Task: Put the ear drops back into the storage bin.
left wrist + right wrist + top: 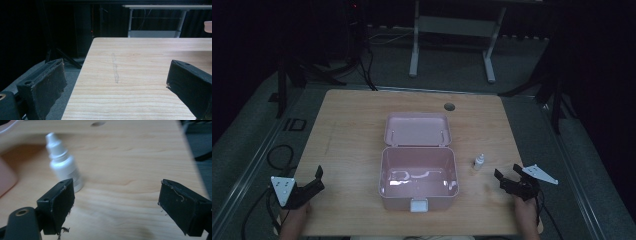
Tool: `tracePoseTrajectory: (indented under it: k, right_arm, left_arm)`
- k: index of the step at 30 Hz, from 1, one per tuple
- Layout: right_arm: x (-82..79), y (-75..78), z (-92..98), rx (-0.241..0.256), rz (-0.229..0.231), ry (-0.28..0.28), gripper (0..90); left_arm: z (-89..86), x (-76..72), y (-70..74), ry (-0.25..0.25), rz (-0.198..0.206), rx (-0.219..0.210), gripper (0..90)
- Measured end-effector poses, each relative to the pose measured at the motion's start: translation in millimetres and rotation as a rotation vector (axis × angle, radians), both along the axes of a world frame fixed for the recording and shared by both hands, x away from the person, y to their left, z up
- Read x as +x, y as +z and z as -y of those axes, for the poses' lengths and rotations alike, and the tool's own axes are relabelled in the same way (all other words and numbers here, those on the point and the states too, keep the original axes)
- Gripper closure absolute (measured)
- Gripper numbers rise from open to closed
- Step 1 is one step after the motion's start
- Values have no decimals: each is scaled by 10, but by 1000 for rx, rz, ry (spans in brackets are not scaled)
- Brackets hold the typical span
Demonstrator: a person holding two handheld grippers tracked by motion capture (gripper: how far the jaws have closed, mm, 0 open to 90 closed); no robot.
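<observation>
Bottle (479,161), small, white, upright on the counter (352,130), just right of the open pink box (418,180).
Right tool (507,182), jaws wide and empty, sits near it; bottle lies ahead and to its left. Left tool (314,182) wide too, well apart. Bare wood, dark room.

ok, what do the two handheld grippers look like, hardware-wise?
Both are black two-jaw units. The left gripper carries a grey three-cornered plate with small dots; the right gripper has a similar plate. Black cables trail from each. Up close the jaw pads are black foam with worn, frayed edges and screw holes on top. No sleeves are visible.
</observation>
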State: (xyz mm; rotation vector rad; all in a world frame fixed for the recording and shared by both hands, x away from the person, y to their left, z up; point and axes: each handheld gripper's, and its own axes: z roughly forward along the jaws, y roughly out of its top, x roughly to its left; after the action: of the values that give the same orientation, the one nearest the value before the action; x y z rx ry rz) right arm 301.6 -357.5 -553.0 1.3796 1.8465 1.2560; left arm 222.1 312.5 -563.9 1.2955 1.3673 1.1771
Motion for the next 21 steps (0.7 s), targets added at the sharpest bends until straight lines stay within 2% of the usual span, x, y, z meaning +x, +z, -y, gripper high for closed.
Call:
tracePoseTrajectory:
  k: [1,4,6,10,12,18,21]
  right_arm:
    - [0,0,0,0,0,0,130]
    - [7,-3,-32,-14,-32,83,133]
    - [21,-4,-38,-18,-45,110,133]
    - [37,-9,-35,-61,-93,151,133]
    - [19,-4,-28,-88,-121,143,128]
    - [-17,34,48,-63,-180,219,112]
    - [-34,81,45,-95,-213,257,109]
  left_arm:
    - [2,0,0,0,-1,1,24]
    - [8,1,0,-1,-1,4,24]
    - [9,1,0,-3,-1,5,24]
    - [12,2,0,-4,-1,7,24]
    - [13,2,0,-4,0,9,24]
    - [15,0,-1,-4,-4,12,24]
    - [18,5,0,0,-5,12,24]
